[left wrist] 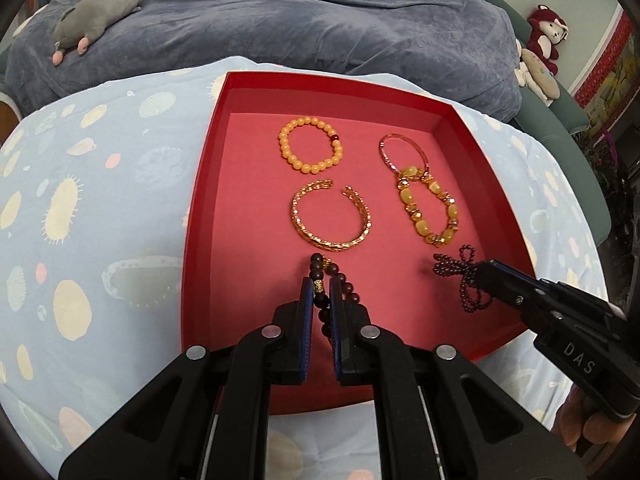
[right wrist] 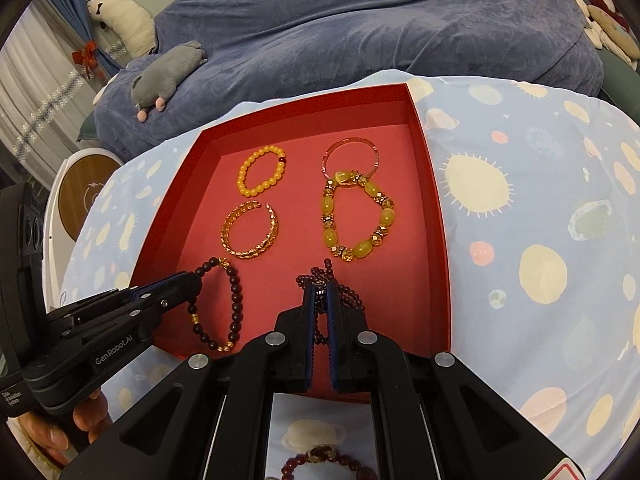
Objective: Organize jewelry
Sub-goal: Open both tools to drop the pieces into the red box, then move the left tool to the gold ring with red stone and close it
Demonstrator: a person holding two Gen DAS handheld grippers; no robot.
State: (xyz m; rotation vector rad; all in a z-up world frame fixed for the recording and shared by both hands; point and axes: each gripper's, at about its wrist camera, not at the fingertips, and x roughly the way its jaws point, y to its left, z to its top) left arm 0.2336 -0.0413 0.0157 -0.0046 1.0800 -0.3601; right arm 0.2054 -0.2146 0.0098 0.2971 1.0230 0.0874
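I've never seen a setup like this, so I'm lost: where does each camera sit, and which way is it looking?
Left wrist: rides the left gripper, looking down at the red tray; it grips a dark bead bracelet; right gripper alongside.
Right wrist: rides the right gripper, clamping small dark beads; left gripper, fingers visible.
Shared: tray, orange bead bracelet, gold bangle.

One red tray (left wrist: 208, 208) holds six bracelets: one of orange beads (left wrist: 311, 145), one clear pink bangle (left wrist: 403, 151), one open gold cuff (left wrist: 331, 216), one of yellow stones (left wrist: 432, 208), one of dark brown beads (right wrist: 218, 304) and one of small dark purple beads (left wrist: 460, 276). A seventh bracelet (right wrist: 324, 464) (dark red beads, partly hidden) lies outside it. Two grippers: left (left wrist: 321, 292), right (right wrist: 320, 294). Two grey and red plush toys (left wrist: 96, 16) (left wrist: 546, 36).
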